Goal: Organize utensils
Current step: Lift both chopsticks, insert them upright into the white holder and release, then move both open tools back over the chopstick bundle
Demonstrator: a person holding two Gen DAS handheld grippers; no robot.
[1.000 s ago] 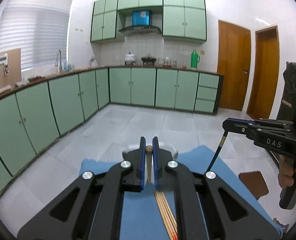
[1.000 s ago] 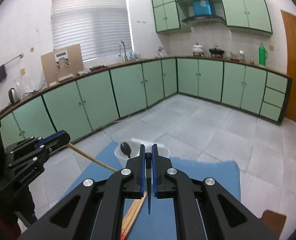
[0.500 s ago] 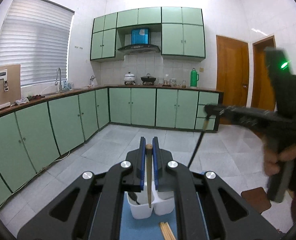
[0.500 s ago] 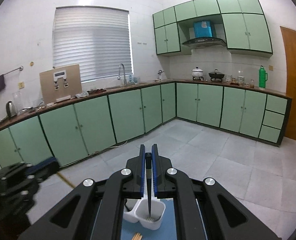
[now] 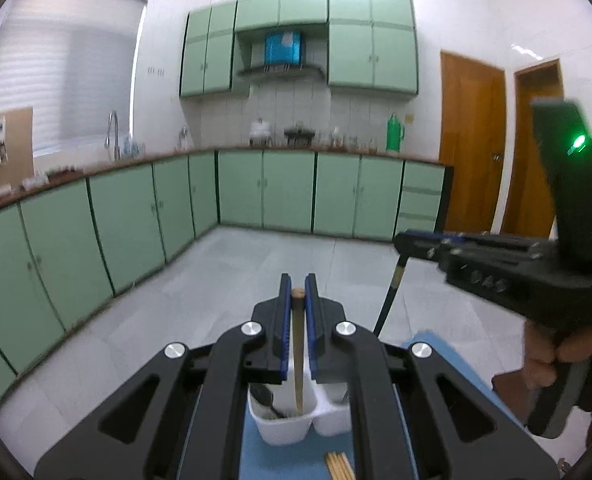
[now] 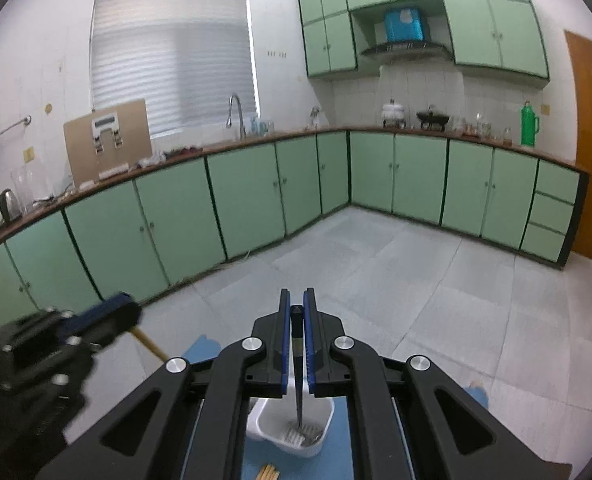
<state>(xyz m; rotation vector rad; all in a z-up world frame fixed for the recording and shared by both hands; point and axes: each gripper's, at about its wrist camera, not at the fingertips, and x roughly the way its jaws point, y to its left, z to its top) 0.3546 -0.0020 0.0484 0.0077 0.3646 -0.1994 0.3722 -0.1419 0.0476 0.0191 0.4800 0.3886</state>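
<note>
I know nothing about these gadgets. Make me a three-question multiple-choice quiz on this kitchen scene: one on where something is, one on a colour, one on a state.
1. Where does the tip of the wooden chopstick in the left gripper point?
A. Into the white two-compartment plastic holder
B. Onto the floor
C. Into the sink

2. What colour is the mat under the holder?
A. Red
B. Blue
C. Yellow

3. How does the right gripper stand?
A. Wide open
B. Shut on nothing
C. Shut on the dark chopstick

Answers: 1 A, its tip hangs inside the left compartment; 2 B, blue shows around the holder's base; 3 C, the stick sits between its blue pads.
</note>
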